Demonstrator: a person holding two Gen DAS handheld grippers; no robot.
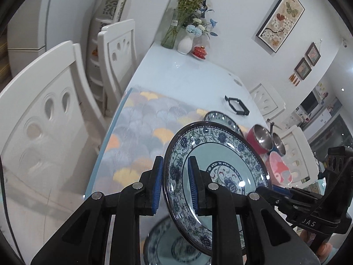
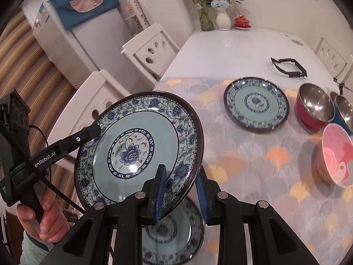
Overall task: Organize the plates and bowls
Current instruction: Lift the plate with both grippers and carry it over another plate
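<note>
Both grippers, left (image 1: 175, 183) & right (image 2: 181, 190), clamp raised plate (image 2: 136, 150) rim; 2nd plate (image 2: 172, 234) lies beneath on mat.

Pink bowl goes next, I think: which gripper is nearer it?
Right. The right gripper straddles the held plate's rim nearest the pink bowl; the left gripper clamps the opposite rim.

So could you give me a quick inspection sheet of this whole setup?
Surface: white table, patterned mat.
Job's things: raised plate, tilted; second plate beneath it; third plate lying flat; red bowl, blue bowl, pink bowl.
Clutter: black frame, white vase, glass vase, red lidded cup.
Grippers: left gripper clamps the raised plate's rim; right gripper straddles the opposite rim, grip unclear.
Cables: black cable by the left gripper.
Surroundings: white chairs, fridge.
</note>
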